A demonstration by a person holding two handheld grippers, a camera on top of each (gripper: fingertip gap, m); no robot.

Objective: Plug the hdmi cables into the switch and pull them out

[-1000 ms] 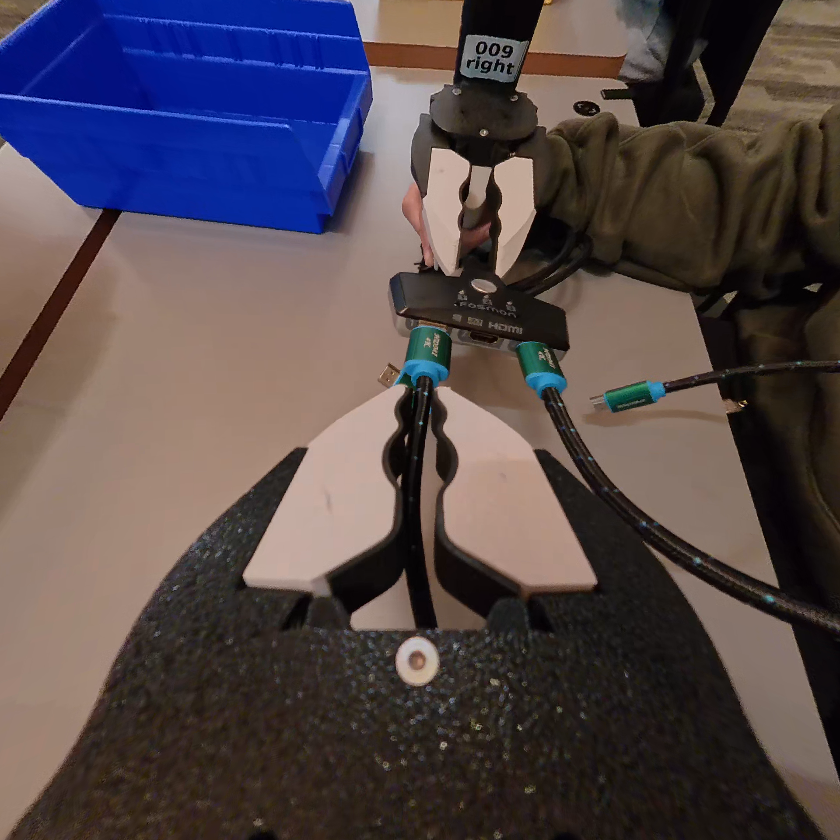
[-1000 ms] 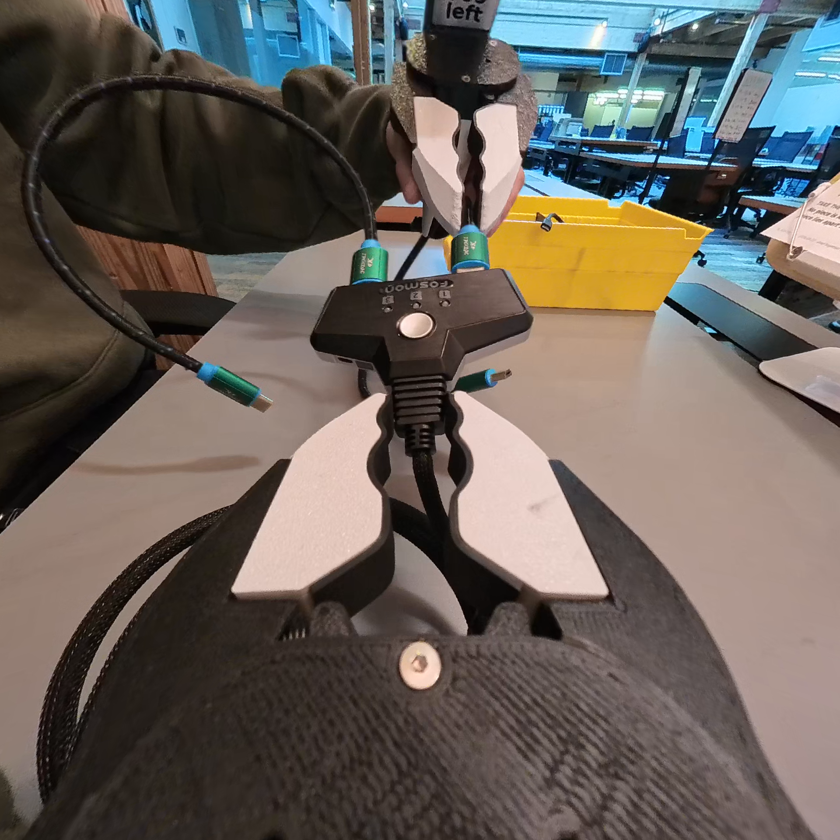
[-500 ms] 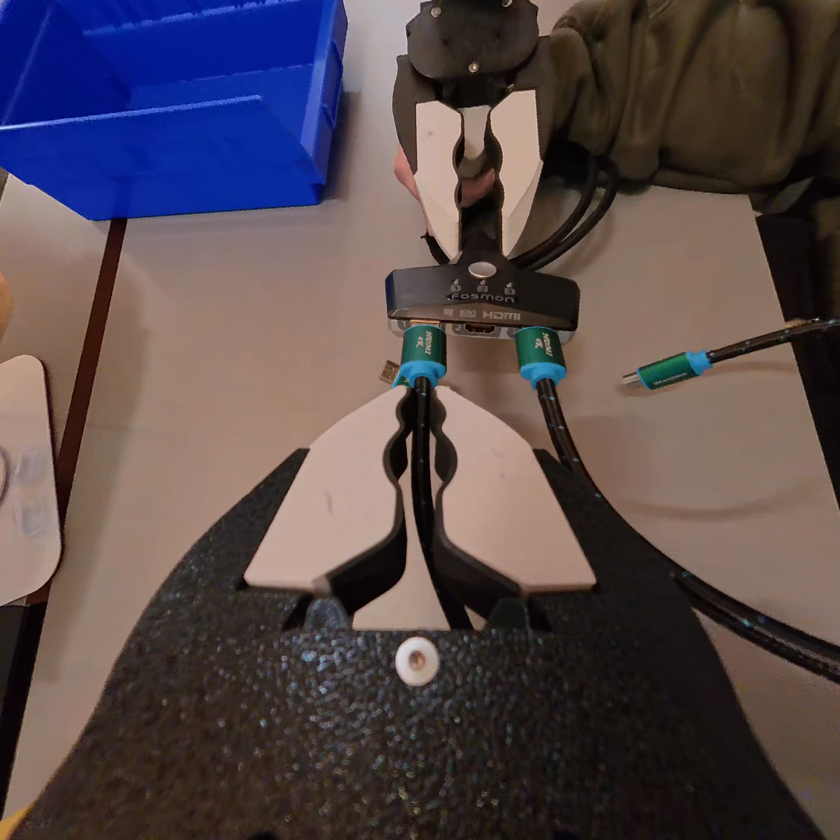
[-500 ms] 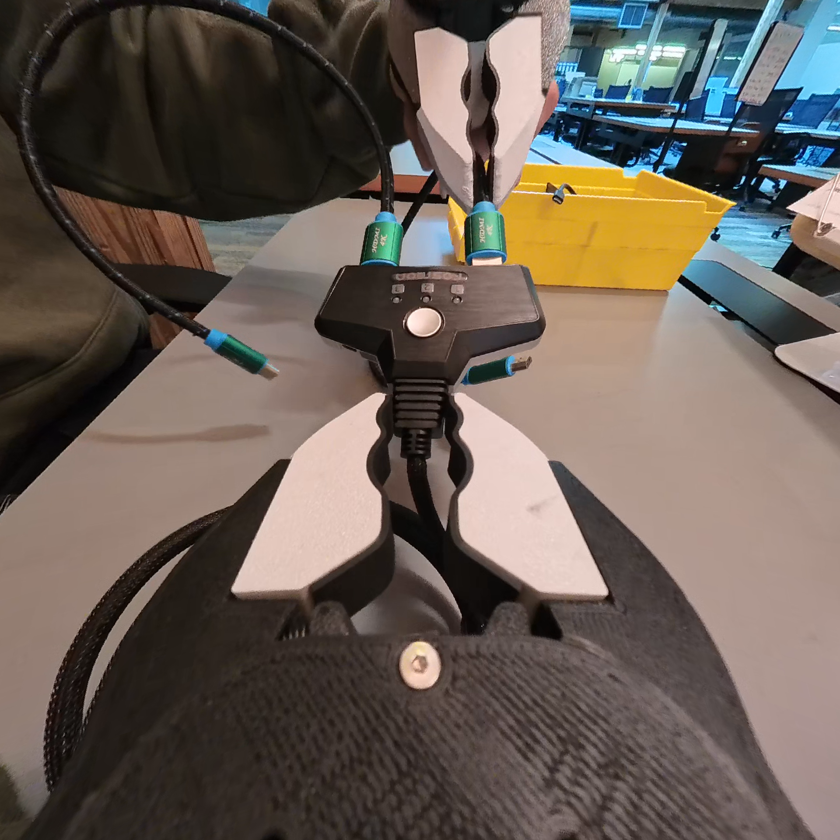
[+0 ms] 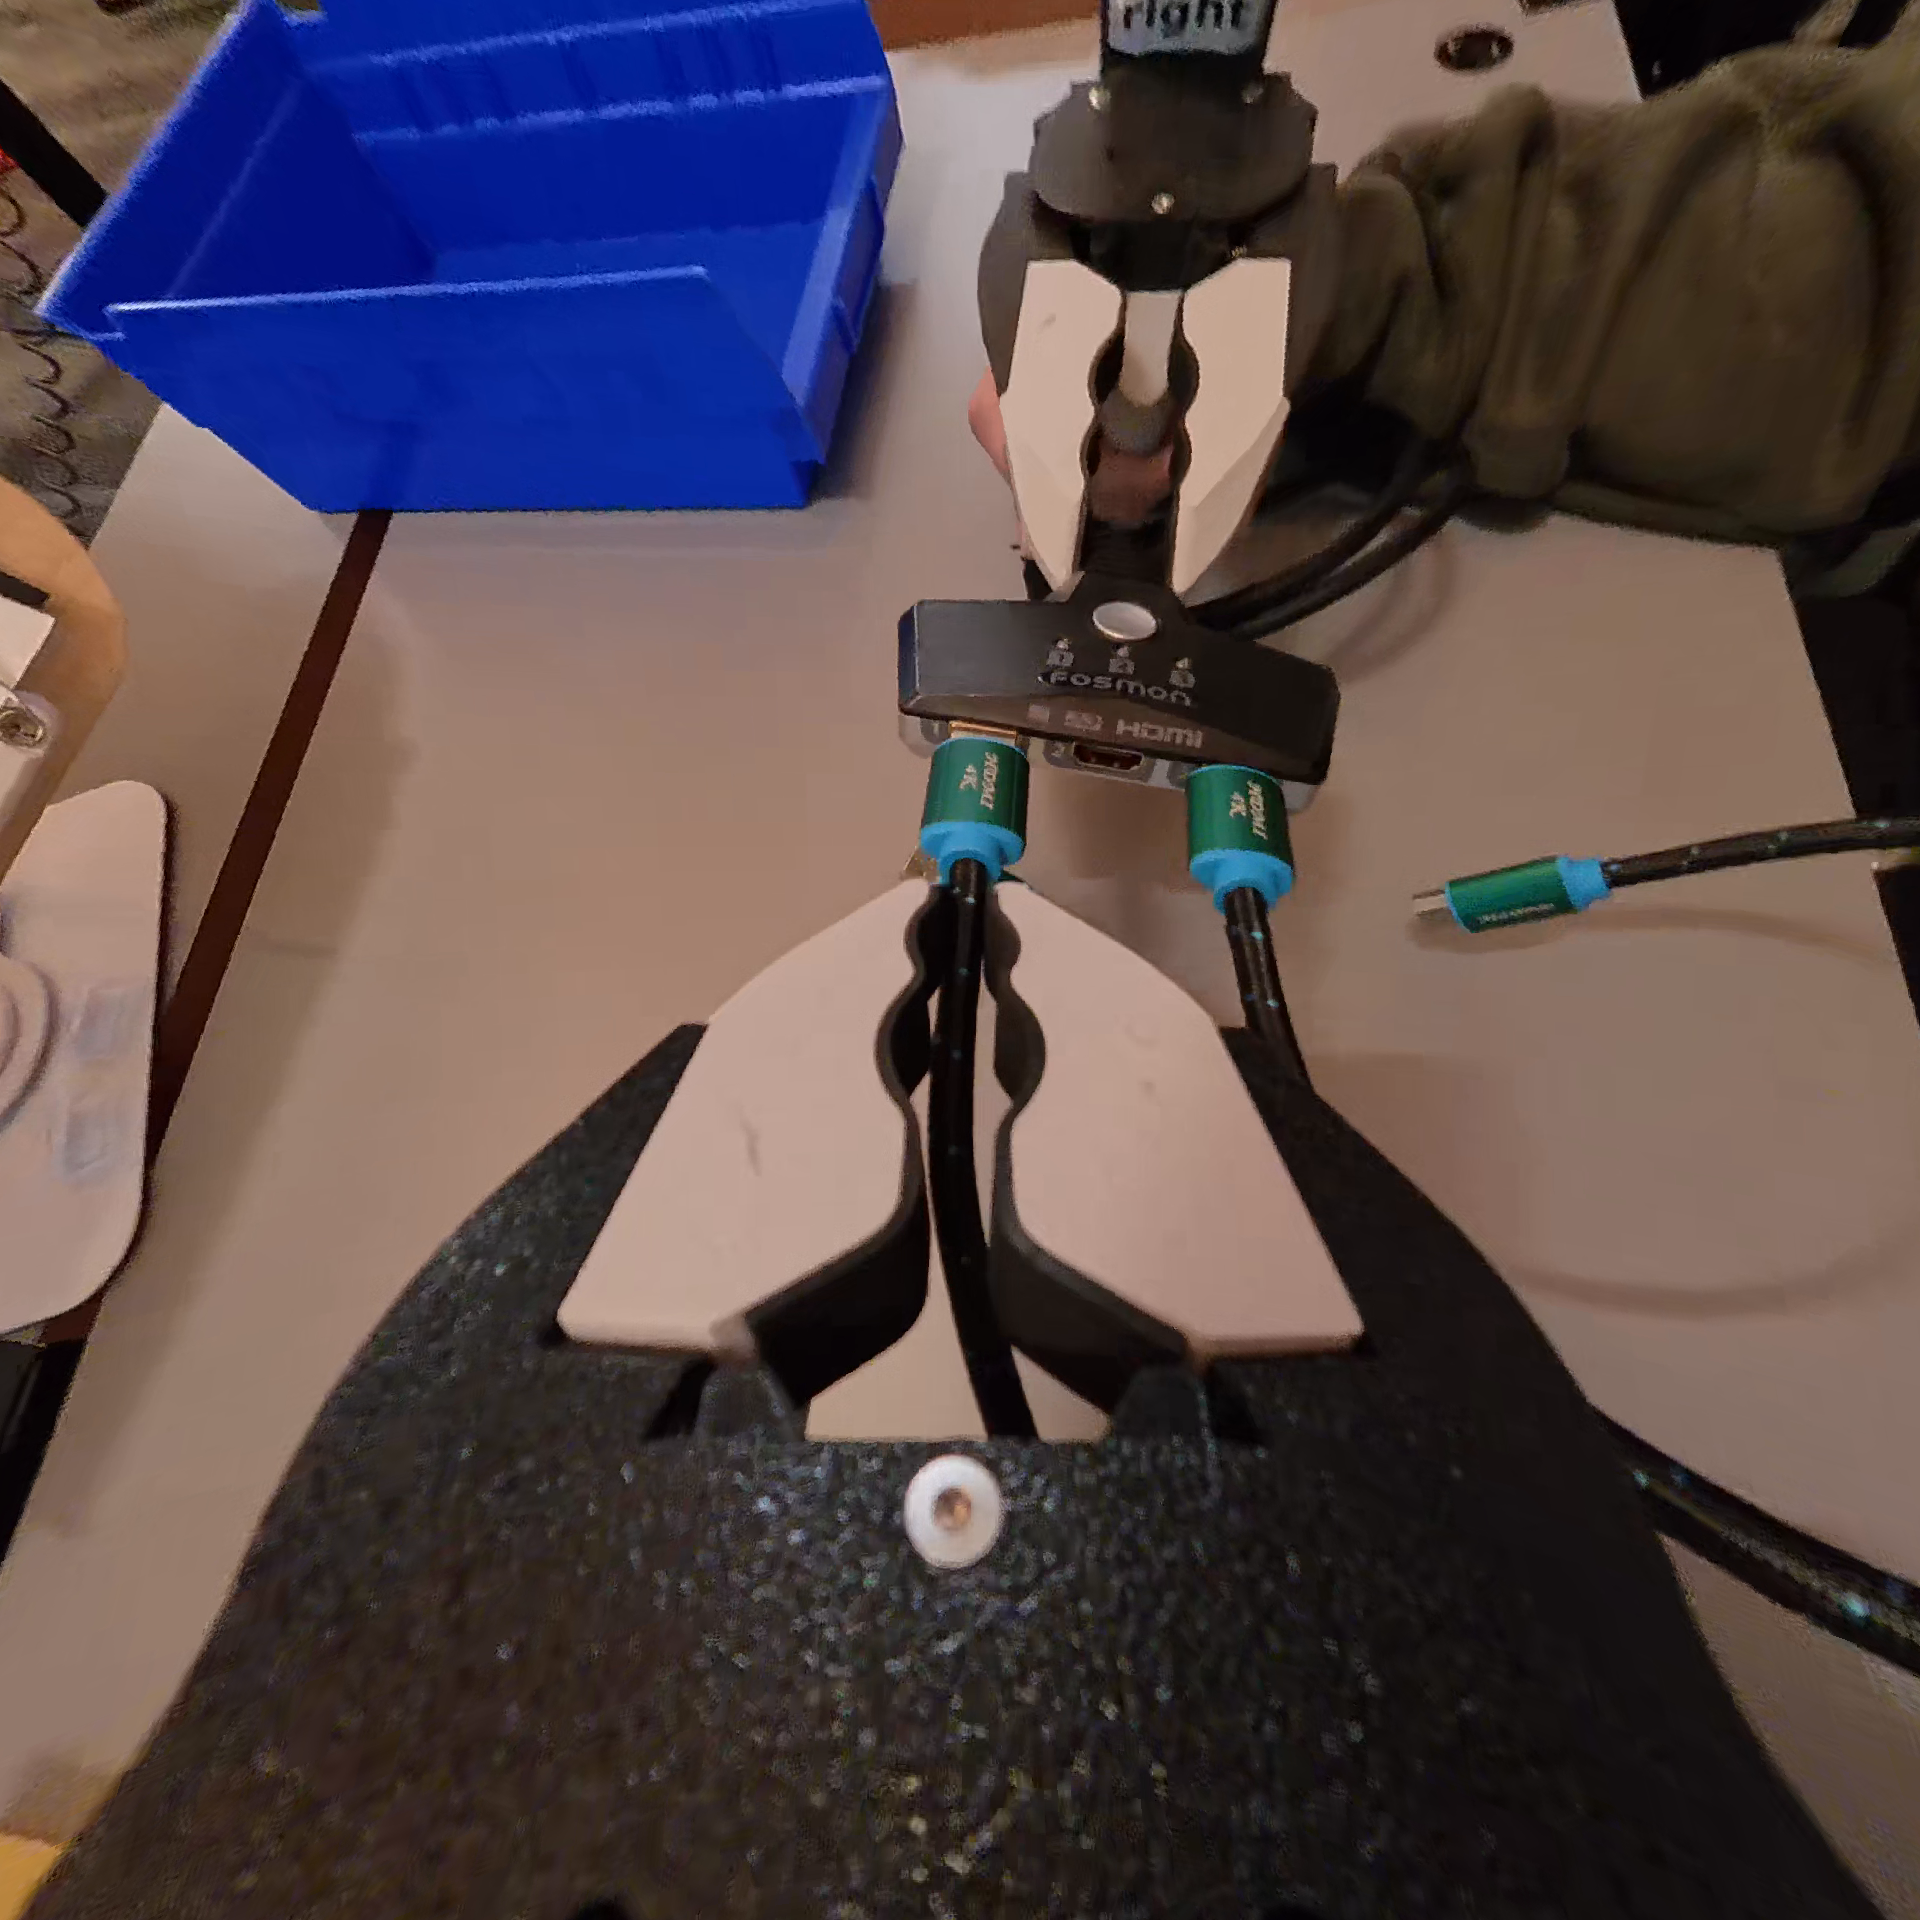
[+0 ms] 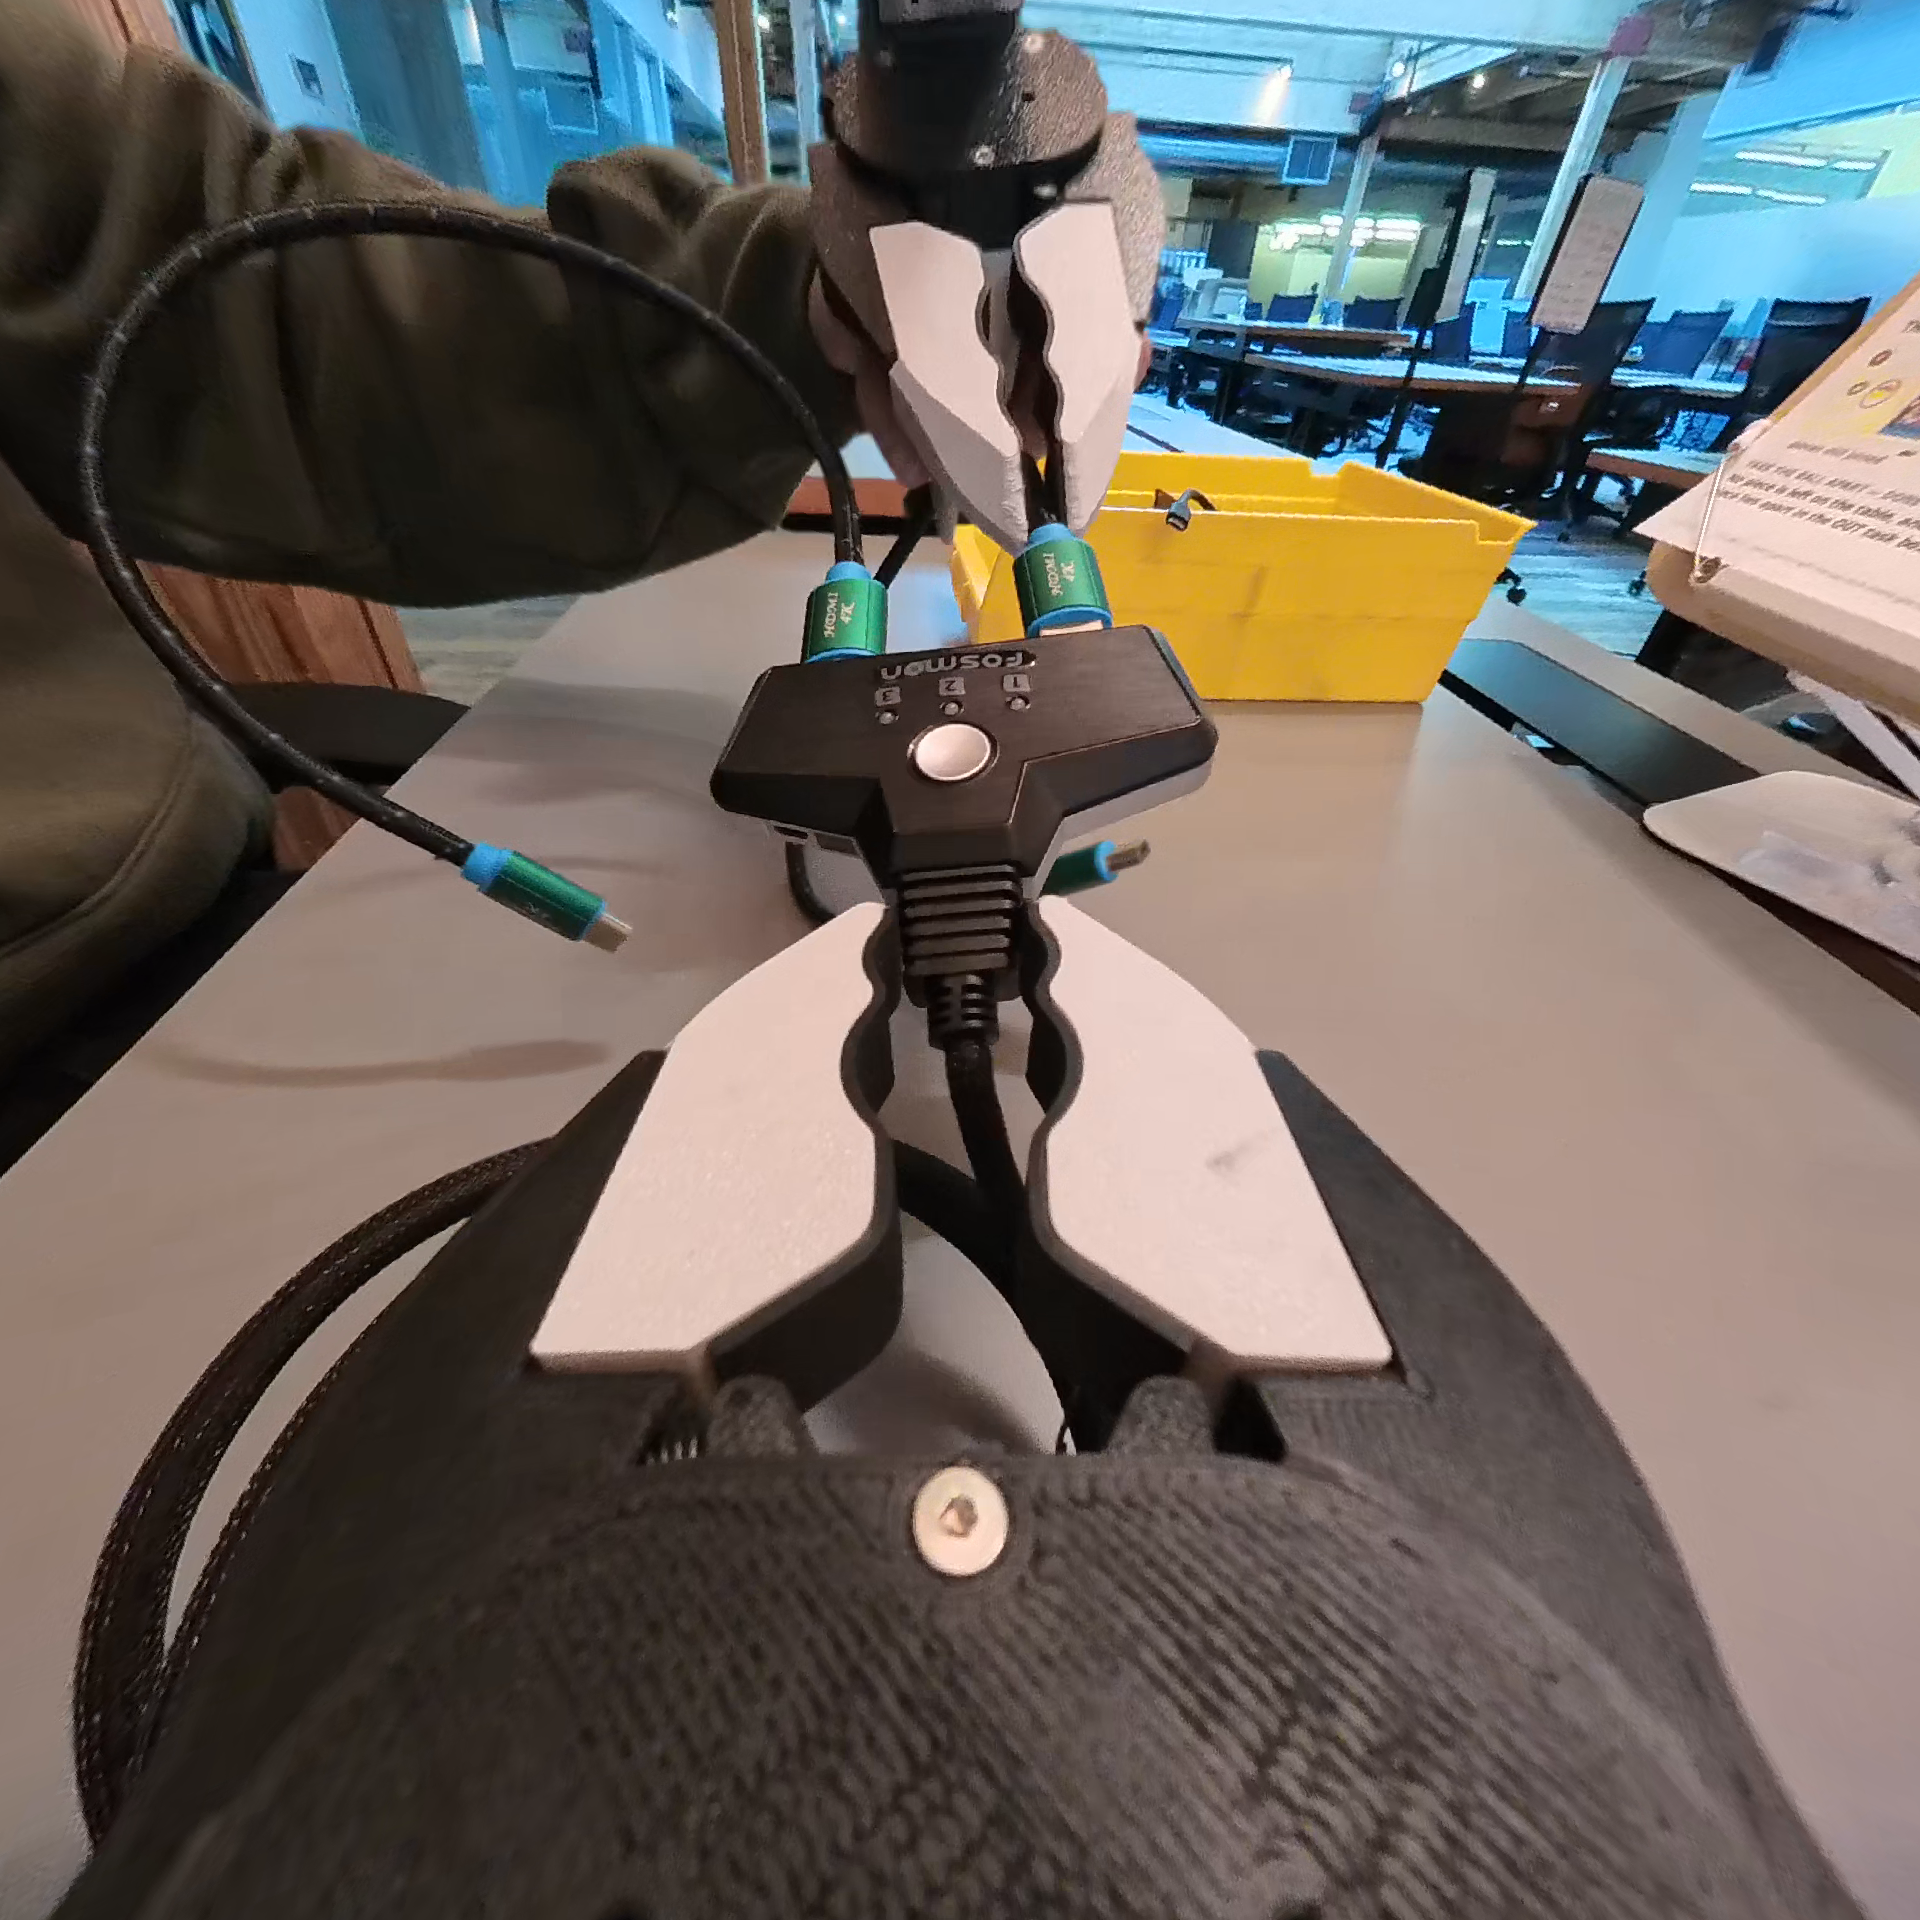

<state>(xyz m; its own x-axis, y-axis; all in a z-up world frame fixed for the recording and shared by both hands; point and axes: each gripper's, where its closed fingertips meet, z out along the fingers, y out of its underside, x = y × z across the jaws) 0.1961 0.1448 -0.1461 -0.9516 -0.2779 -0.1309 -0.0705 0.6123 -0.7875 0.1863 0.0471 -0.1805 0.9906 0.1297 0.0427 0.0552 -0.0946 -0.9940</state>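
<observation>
A black HDMI switch [image 5: 1117, 686] is held just above the grey table. My right gripper [image 6: 961, 925] is shut on the switch's ribbed cord collar [image 6: 961, 904]. It also shows in the left wrist view [image 5: 1132, 551]. My left gripper [image 5: 961, 899] is shut on a black braided cable right behind its green plug [image 5: 971, 800]. That plug sits in the switch's left port, and a strip of its metal tip shows. A second green plug [image 5: 1242, 831] sits in the right port. The middle port [image 5: 1112, 761] is empty. A loose green plug [image 5: 1517, 899] hangs free to the right.
A blue bin [image 5: 499, 281] stands at the far left of the table. A yellow bin [image 6: 1247, 592] stands behind the switch in the right wrist view. A small green plug [image 6: 1096, 862] lies beside the switch. Papers [image 6: 1818, 499] and a sleeve [image 5: 1621, 343] are close by.
Both grippers keep their holds. The left-port plug has slid slightly out, and its metal tip now shows. The switch has tilted and shifted a little with the right gripper.
</observation>
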